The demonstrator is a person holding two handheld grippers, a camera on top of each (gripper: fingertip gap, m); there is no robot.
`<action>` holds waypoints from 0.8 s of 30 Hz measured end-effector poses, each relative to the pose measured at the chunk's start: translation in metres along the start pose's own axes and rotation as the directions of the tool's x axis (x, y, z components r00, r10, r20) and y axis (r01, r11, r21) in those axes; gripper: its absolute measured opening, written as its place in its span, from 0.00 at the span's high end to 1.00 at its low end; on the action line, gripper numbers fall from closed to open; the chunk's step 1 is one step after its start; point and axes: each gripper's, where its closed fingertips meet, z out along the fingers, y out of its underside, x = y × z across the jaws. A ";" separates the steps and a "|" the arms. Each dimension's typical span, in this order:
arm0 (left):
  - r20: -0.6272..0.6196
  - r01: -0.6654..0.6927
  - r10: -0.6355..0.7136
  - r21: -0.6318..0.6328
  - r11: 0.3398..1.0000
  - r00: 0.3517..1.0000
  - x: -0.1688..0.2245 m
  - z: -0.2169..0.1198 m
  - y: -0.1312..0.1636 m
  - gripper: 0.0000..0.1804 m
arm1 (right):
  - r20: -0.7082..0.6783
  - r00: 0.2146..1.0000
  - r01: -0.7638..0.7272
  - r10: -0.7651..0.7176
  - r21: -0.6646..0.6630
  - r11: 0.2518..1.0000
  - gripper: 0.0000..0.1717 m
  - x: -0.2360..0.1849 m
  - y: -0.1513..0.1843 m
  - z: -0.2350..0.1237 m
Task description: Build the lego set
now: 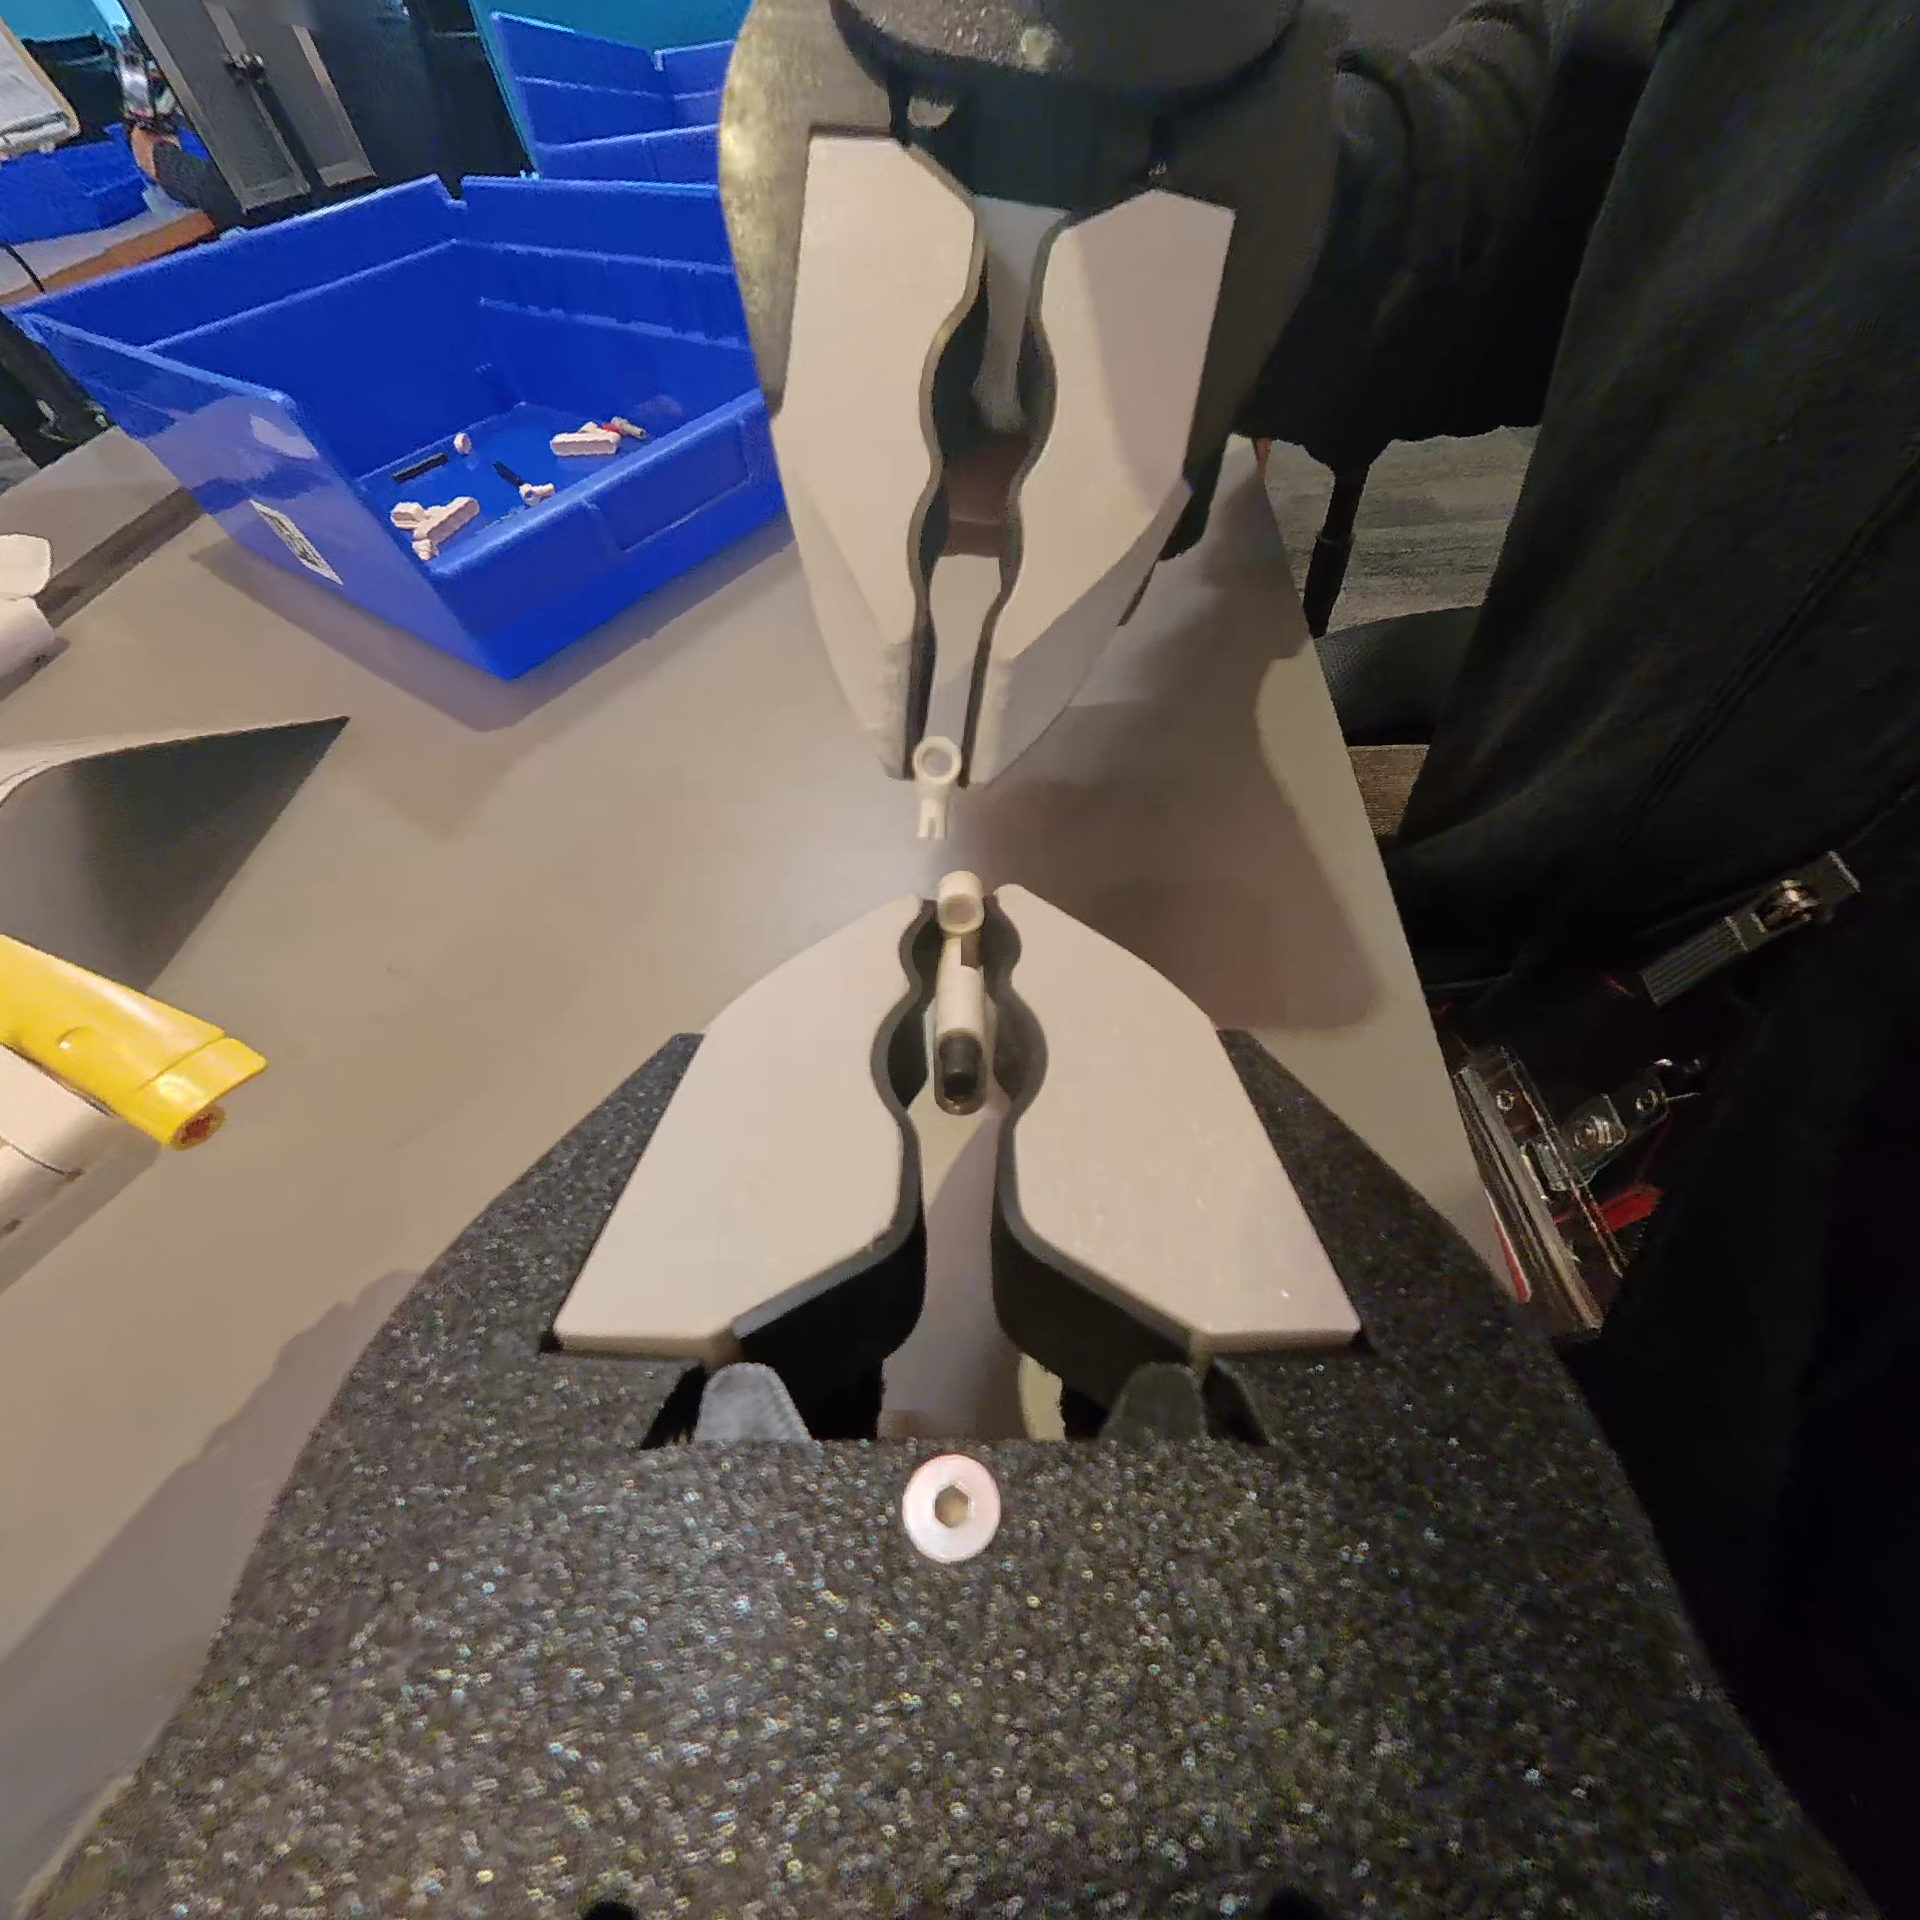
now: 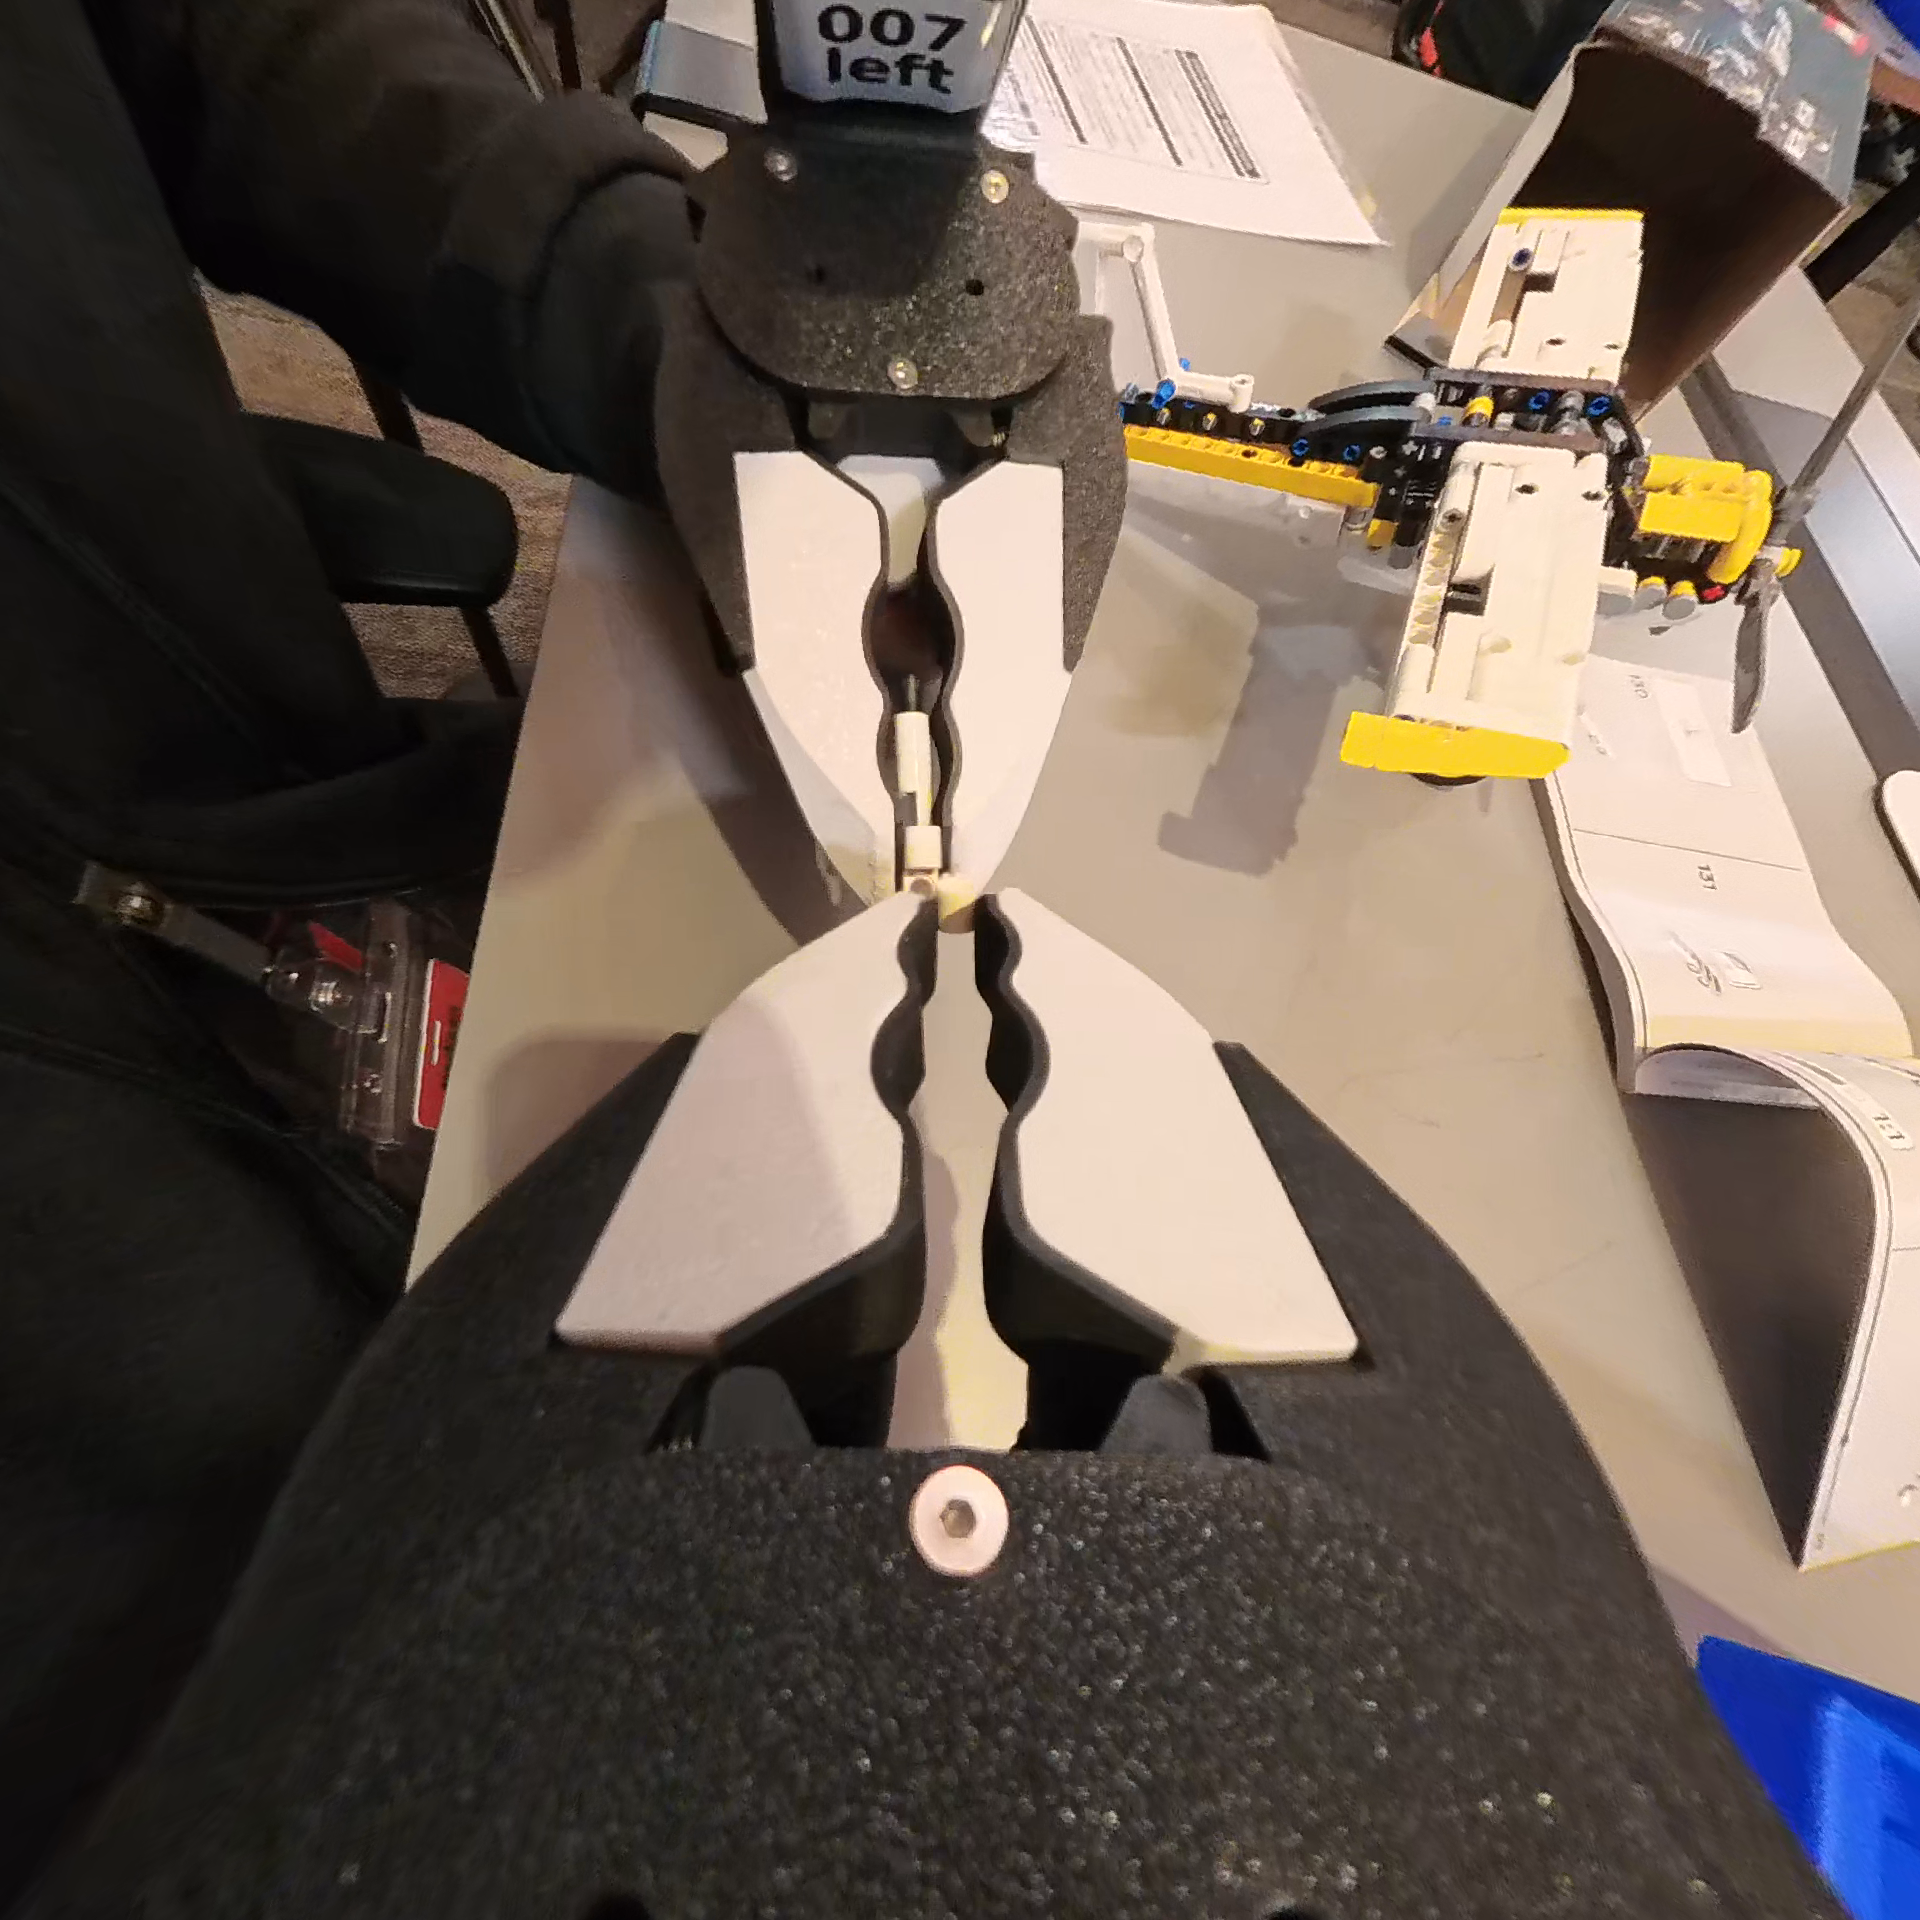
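While both hand-held grippers sit tip to tip over the grey worktop [image 1: 520,883], everything else lies off to the sides. Far left in the left wrist view: a yellow part [image 1: 125,1049] at the edge, then a blue bin [image 1: 260,416] with a few small loose pieces [image 1: 436,514] on its floor, well apart from the fingers.

Centre: the left hand-held gripper [image 1: 961,899] is pinching a thin rod [image 1: 956,1013] that has a black core and white sleeves. The rod lies lengthwise in the slot between the fingers, and only its white cap pokes past the tips. Opposite it, the right hand-held gripper [image 1: 938,771] is clamped on a small white connector [image 1: 935,764]. The connector's ring sits right at the fingertips and its short stub points toward the rod's cap.

In the left wrist view the stub and cap are near each other but apart, with worktop showing between them. In the right wrist view they look almost touching and a little offset sideways, so true contact cannot be told.

Judgement: both pieces are tiny and the connector is held at the very tips. A straight, in-line push with no twist would suit. Any side load looks likely to roll the connector out of the pads.

Right: a dark sleeve [image 1: 1662,416] in the left wrist view. In the right wrist view a yellow, white and black model plane [image 2: 1507,499] and an open booklet [image 2: 1714,935] lie on the worktop, clear of the grippers.
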 end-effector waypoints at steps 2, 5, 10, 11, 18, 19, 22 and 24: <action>-0.005 -0.017 0.017 -0.001 1.000 1.000 0.001 0.001 0.000 0.96 | 0.013 1.000 -0.010 0.010 -0.001 1.000 0.96 0.001 0.001 0.001; -0.002 -0.031 0.031 0.002 1.000 1.000 0.000 0.002 -0.001 0.96 | 0.041 0.999 -0.010 0.011 -0.021 1.000 0.96 -0.001 0.006 0.004; 0.007 -0.043 0.043 -0.003 0.999 0.999 0.000 0.003 0.000 0.96 | 0.070 0.998 0.008 -0.005 -0.042 0.999 0.96 -0.005 0.007 0.008; 0.007 -0.046 0.046 -0.004 0.999 0.999 0.000 0.003 0.000 0.96 | 0.073 0.997 0.011 -0.008 -0.048 0.999 0.96 -0.006 0.008 0.009; 0.050 -0.141 0.142 -0.029 0.990 0.989 0.001 0.004 0.003 0.96 | 0.071 0.995 0.077 -0.070 -0.112 0.991 0.96 -0.008 0.010 0.010; 0.067 -0.160 0.162 -0.031 0.987 0.985 0.000 0.004 0.003 0.96 | 0.061 0.995 0.080 -0.073 -0.117 0.990 0.96 -0.009 0.010 0.011; 0.109 -0.214 0.218 -0.050 0.976 0.970 -0.001 0.003 0.005 0.96 | 0.021 0.998 0.069 -0.067 -0.129 0.989 0.96 -0.009 0.011 0.013; 0.130 -0.250 0.257 -0.072 0.966 0.958 -0.001 0.004 0.008 0.96 | -0.013 0.998 0.064 -0.066 -0.135 0.989 0.96 -0.009 0.013 0.015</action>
